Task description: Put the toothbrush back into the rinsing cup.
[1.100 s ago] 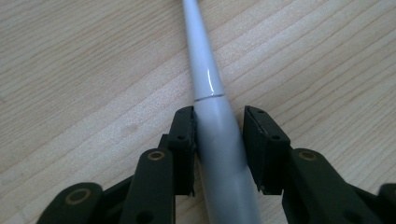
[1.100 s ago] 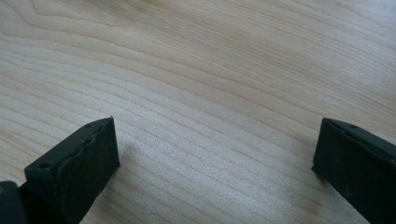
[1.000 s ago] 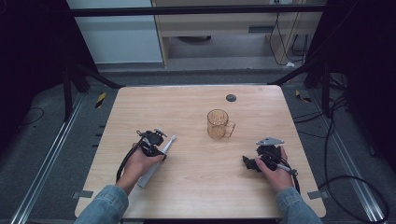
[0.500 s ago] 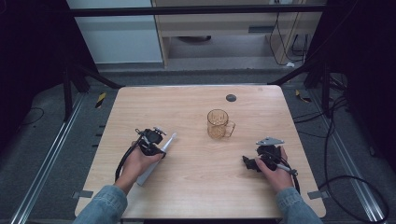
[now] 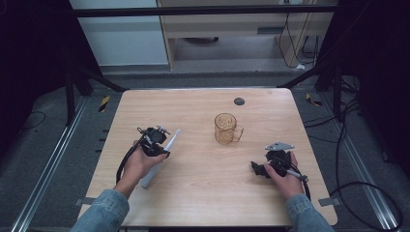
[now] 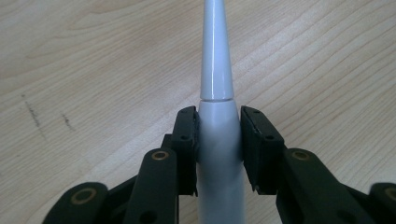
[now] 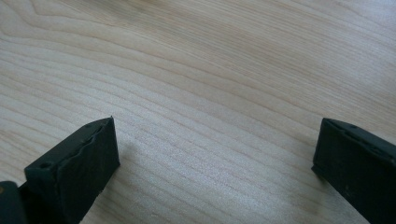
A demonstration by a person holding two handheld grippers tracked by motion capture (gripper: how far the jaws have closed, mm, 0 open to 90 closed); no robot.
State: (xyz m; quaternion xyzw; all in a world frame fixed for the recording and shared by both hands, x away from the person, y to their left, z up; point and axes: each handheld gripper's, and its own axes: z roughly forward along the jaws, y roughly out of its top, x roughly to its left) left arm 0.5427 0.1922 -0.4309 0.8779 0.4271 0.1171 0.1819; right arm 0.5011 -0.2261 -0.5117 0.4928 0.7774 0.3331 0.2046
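Note:
A long white tapered rod [image 5: 170, 139] lies slantwise at the table's left, its thin end pointing away toward the far right. My left gripper [image 5: 162, 145] is shut on its thicker grey-white part, and both pads press its sides in the left gripper view [image 6: 218, 126]. The rod [image 6: 212, 56] narrows to a point over the wood ahead. My right gripper [image 5: 257, 168] rests low at the right front of the table, held by a hand. Its jaws stand wide open over bare wood in the right gripper view [image 7: 215, 149].
An amber glass mug [image 5: 226, 128] stands upright near the table's middle, handle to the right, between the two hands and farther back. A small dark round disc [image 5: 239, 101] lies near the far edge. The wooden table [image 5: 203, 193] ends close in front of both forearms.
My left gripper has risen a little with the white rod in it, and the rod's thin end now sits slightly higher in the picture. The right hand has kept still.

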